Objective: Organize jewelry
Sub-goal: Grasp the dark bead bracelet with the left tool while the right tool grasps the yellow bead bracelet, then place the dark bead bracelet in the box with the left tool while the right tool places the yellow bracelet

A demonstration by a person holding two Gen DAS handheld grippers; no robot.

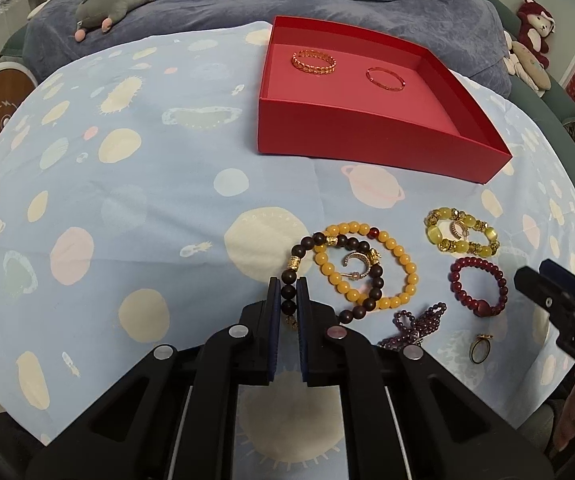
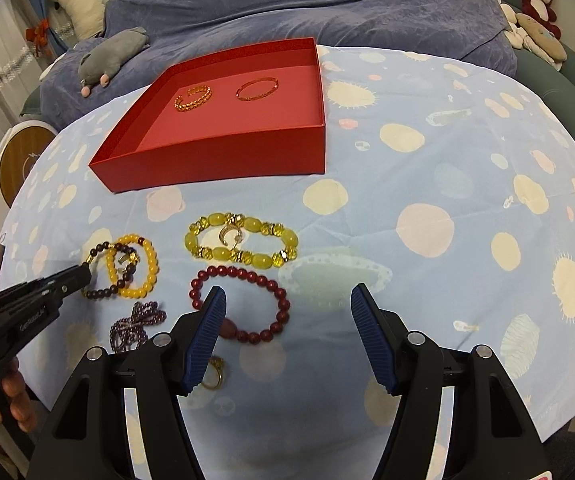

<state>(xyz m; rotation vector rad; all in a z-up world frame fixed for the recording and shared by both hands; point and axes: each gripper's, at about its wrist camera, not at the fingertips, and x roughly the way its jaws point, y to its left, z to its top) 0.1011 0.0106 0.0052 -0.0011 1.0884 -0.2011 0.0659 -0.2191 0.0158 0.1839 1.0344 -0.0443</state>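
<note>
My left gripper [image 1: 289, 286] is shut on the dark brown bead bracelet [image 1: 351, 245], which still lies on the cloth across the orange bead bracelet [image 1: 397, 250]. A small gold crescent ring [image 1: 353, 266] lies inside them. My right gripper [image 2: 287, 300] is open and empty above the dark red bead bracelet [image 2: 259, 278]. A yellow stone bracelet [image 2: 243, 258] with a crescent ring [image 2: 231, 236] inside lies beyond it. A red box [image 1: 367, 132] holds a gold chain bangle [image 1: 313, 62] and a thin red-gold bangle [image 1: 385, 79].
A purple bead strand [image 1: 419, 326] and a gold oval ring [image 1: 479, 348] lie near the front edge. The blue patterned cloth [image 1: 147, 200] covers the table. Behind it are a blue blanket [image 2: 307, 4] and a grey plush toy [image 1: 115, 2].
</note>
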